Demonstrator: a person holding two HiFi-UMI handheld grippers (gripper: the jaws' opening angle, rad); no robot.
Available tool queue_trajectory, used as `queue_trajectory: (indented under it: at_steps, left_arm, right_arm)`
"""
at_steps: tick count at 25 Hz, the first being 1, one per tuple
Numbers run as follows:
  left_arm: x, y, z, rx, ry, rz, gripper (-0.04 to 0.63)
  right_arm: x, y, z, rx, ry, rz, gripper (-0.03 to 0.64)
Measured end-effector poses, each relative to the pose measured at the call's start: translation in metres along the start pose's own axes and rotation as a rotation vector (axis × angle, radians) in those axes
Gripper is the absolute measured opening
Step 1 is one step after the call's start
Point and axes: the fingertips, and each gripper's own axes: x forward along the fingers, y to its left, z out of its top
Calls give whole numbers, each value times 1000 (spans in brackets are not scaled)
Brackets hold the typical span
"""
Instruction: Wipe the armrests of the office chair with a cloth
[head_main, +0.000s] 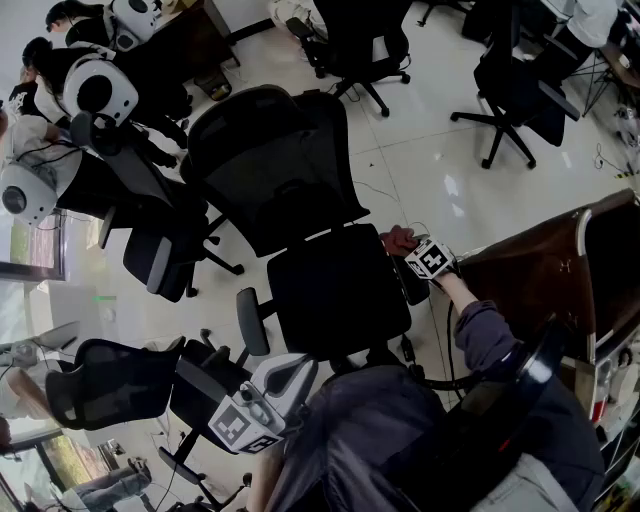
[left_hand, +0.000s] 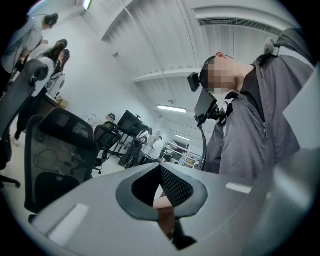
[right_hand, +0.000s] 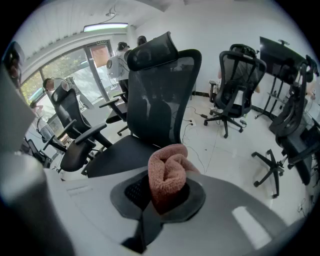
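Right tongs (right_hand: 162, 192) clamp pink cloth (right_hand: 170, 167) beside office chair (right_hand: 160, 95) on white floor (head_main: 420, 150).

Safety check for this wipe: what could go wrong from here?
The cloth is bunched in the right claw; little sticks out, so hard plastic may scrape the armrest. The left claw is shut on nothing, off the office chair, so the chair could swivel away.
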Motion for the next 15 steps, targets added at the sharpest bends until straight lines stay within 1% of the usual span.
queue_trajectory:
  at_steps: [2,4,5,6,8,9,11,13,15]
  left_arm:
    - [8,2,-9,-9,20,5,14]
    - [19,12,-15,-8,48,19,14]
    - [25,20,-17,6,67,34,14]
    - [32,28,-19,36,91,54,14]
    - [45,49,-30,135,165,105,14]
    - [51,64,-42,185,217,135,14]
    - [64,100,-79,256,331,188,14]
    - [81,135,-124,330,434,189,14]
    - [98,161,-175,399,557,162,14]
  right_arm:
    - [-5,-4,-10,-25,18,-20,21]
    - [-13,-5,-23,-17,23,-32,21]
    - [-17,-4,-29,-6,18,-34,21]
    - [-20,-1,-35,2,13,-32,21]
    - [-24,7,-45,1,4,-23,21]
    - [-25,12,-50,-3,2,-17,21]
    - [-29,21,-61,-6,1,-7,21]
    - [-34,28,-72,-8,7,1,21]
    - [-41,35,-82,-20,17,17,21]
